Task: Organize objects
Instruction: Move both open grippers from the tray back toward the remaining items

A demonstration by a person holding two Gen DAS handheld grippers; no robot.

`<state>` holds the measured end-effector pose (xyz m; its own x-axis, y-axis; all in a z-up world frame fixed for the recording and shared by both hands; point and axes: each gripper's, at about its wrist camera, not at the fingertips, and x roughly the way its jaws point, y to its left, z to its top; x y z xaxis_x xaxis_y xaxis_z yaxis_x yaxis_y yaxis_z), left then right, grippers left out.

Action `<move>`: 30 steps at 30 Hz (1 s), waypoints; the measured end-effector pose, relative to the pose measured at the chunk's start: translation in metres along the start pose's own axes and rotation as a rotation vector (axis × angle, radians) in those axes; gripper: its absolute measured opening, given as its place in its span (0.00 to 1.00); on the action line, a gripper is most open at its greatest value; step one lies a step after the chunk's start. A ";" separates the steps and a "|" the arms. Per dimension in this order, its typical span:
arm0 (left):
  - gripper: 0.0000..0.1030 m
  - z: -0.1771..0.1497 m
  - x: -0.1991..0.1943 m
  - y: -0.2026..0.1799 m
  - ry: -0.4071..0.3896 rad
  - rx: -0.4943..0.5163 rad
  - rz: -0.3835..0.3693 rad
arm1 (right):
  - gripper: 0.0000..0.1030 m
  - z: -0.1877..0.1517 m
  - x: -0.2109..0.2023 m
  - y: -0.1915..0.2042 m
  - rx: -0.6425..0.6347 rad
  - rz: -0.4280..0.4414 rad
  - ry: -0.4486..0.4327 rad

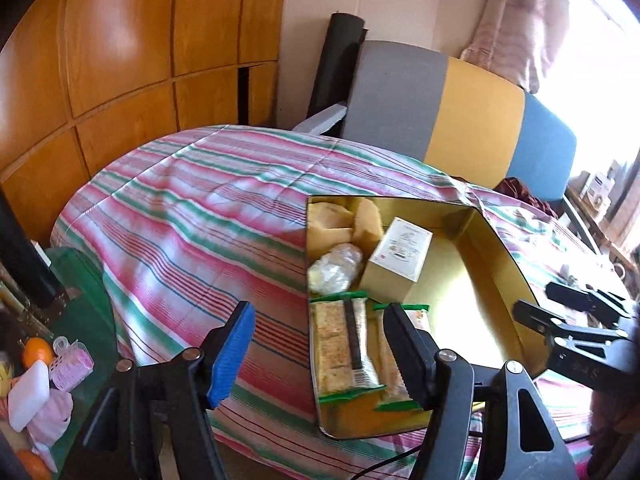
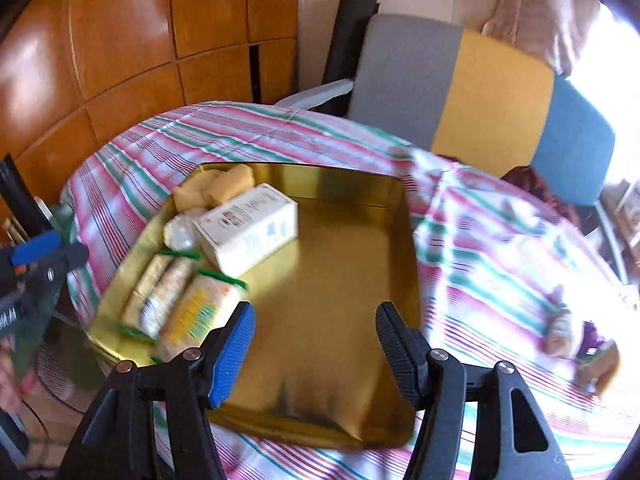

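A shallow gold tray (image 1: 472,280) lies on a pink-and-green striped cloth (image 1: 192,220). Along its left side are yellow spongy pieces (image 1: 340,220), a clear plastic bundle (image 1: 334,268), a white-and-gold box (image 1: 400,256) and green-ended cracker packets (image 1: 340,344). My left gripper (image 1: 320,356) hangs open over the tray's near left edge with nothing between its fingers. In the right wrist view my right gripper (image 2: 316,356) is open and empty above the tray's bare gold floor (image 2: 340,280), with the box (image 2: 248,228) and packets (image 2: 172,300) to its left. Each gripper shows at the other view's edge.
Behind the table stands a chair with a grey, yellow and blue back (image 1: 472,112), and a wooden cabinet (image 1: 120,60) fills the left. A green side surface holds an orange (image 1: 37,352) and pink items. Small loose items (image 2: 564,332) lie on the cloth right of the tray.
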<state>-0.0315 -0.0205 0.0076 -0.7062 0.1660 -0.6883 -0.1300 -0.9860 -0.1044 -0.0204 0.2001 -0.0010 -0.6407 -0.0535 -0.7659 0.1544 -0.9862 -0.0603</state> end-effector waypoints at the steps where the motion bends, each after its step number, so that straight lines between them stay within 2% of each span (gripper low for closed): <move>1: 0.65 0.000 -0.001 -0.004 -0.003 0.009 -0.002 | 0.62 -0.004 -0.005 -0.004 -0.009 -0.018 -0.005; 8: 0.65 -0.006 -0.003 -0.036 -0.010 0.090 -0.013 | 0.62 -0.026 -0.047 -0.025 -0.105 -0.158 -0.078; 16: 0.66 -0.011 -0.002 -0.066 0.006 0.150 -0.036 | 0.62 -0.033 -0.060 -0.045 -0.074 -0.185 -0.095; 25: 0.69 -0.016 0.003 -0.095 0.022 0.213 -0.056 | 0.62 -0.033 -0.057 -0.055 -0.072 -0.177 -0.104; 30: 0.69 -0.020 0.007 -0.102 0.031 0.232 -0.065 | 0.62 -0.033 -0.049 -0.075 -0.081 -0.211 -0.076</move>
<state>-0.0092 0.0811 -0.0009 -0.6697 0.2251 -0.7077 -0.3338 -0.9425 0.0162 0.0245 0.2815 0.0199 -0.7193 0.1380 -0.6809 0.0687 -0.9612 -0.2673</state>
